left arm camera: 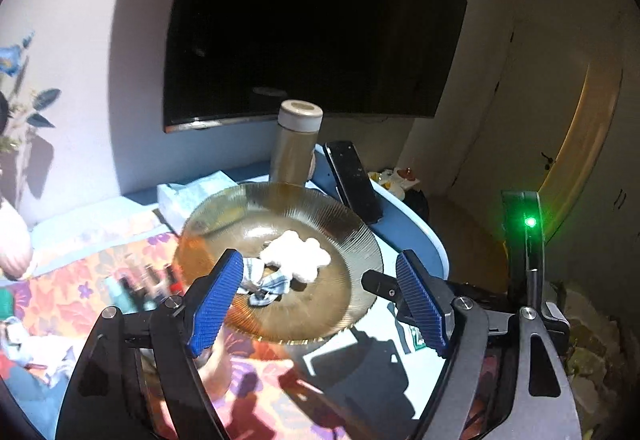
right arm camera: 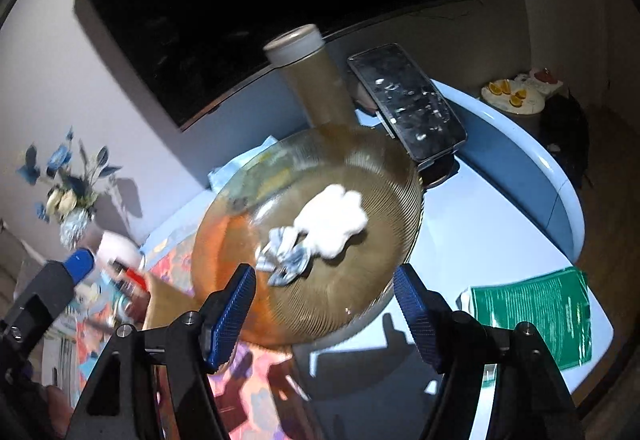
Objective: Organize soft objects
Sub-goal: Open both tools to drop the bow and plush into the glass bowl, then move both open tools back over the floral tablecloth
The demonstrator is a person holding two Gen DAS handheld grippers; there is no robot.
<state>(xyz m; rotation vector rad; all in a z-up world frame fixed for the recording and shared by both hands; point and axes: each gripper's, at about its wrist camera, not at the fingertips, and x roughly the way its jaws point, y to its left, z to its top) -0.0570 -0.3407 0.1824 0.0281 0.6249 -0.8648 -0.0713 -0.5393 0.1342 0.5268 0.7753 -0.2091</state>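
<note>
I hold my left gripper (left arm camera: 320, 304) and my right gripper (right arm camera: 326, 314) tilted downward, each with blue pads (left arm camera: 214, 304) spread apart, gripping nothing.

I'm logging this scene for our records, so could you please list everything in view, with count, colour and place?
Glass plate: one, amber, ribbed, on the table.
White soft piece: one, white, lying in the plate.
Checked cloth bow: one, blue and white, in the plate, touching the white piece.
Tumbler: one, beige, behind the plate.
Phone: one, black, propped to the right of the tumbler.
Green packet: one, on the table, right of the plate.
Floral cloth: one, orange and purple, left of the plate.
Flowers: one bunch, blue and cream, by the wall.
Screen: one, black, on the wall.
Left gripper: blue pads, open, nothing held.
Right gripper: blue pads, open, nothing held.
</note>
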